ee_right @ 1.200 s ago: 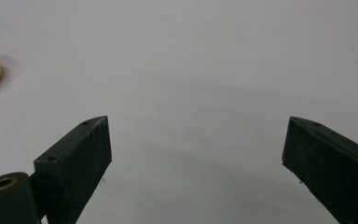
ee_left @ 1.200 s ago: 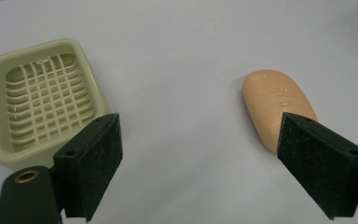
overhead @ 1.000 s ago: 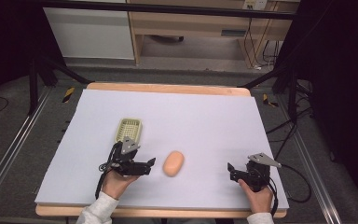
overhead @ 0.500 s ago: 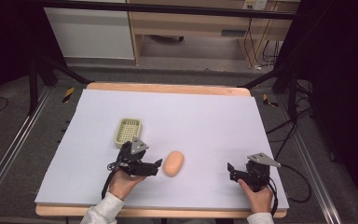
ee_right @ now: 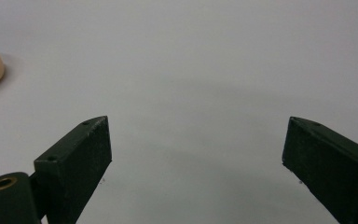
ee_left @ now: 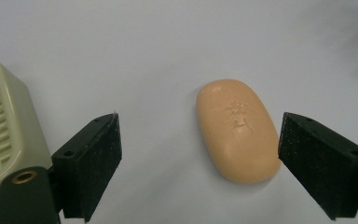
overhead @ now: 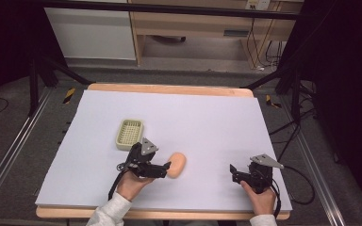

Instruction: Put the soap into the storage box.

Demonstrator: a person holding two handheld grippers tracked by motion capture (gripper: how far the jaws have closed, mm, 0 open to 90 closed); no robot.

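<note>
While the left gripper stood spread wide, empty, the smooth peach oval bar of soap lay on the white table between its jaws. It looked hard, light and slippery; pinching its long sides seemed best.

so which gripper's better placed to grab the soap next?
Left. The left gripper sits right by the soap bar, jaws open with the bar already between them, nearest one pad. The right gripper stands well off to the side, open over bare table.
</note>
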